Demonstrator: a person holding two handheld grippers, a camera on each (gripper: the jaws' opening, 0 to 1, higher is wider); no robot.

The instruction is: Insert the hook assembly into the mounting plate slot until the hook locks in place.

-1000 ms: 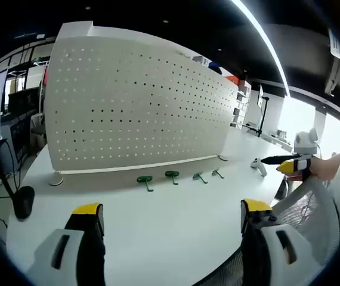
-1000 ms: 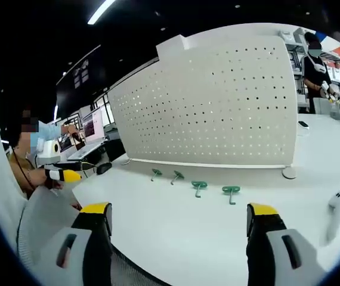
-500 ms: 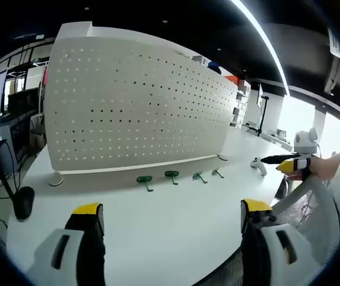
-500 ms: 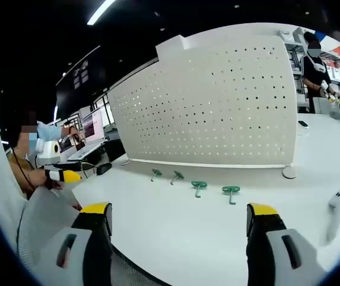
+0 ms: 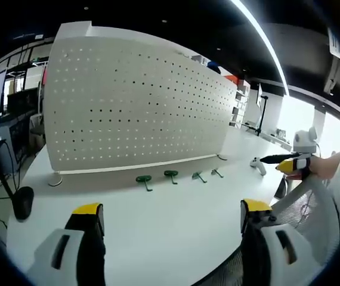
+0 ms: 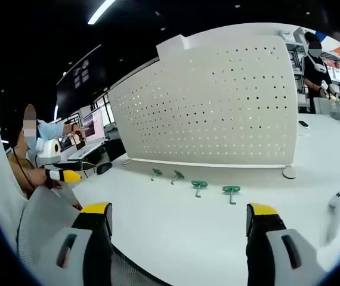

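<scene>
Four green hook assemblies lie in a loose row on the white desk, just in front of the foot of the upright pegboard mounting plate. Left gripper view, reading left to right: hook one, hook two, hook three, hook four. Right gripper view shows the same row in reverse order, the largest-looking hook towards the right and the farthest towards the left, with the plate standing behind.

Left tongs: jaws wide apart, nothing between them. Right tongs: likewise spread and empty. Both are held low at the near desk edge, well apart from the hooks.

Key relation: the hooks lie straight ahead of both tongs, between them and the plate. Each has its broad head towards the plate and its stem pointing roughly back at the holder, so a forward reach should meet the stem end first. Hooks one and two sit nearest the left tongs' centreline; neither tongs looks clearly closer. No hook is seated in the plate yet.

Surface: smooth, bare white desk; a white controller-like object lies to the right. A round foot supports the plate's end.

Room: open office with ceiling strip lights, monitors and other people at further desks.
</scene>
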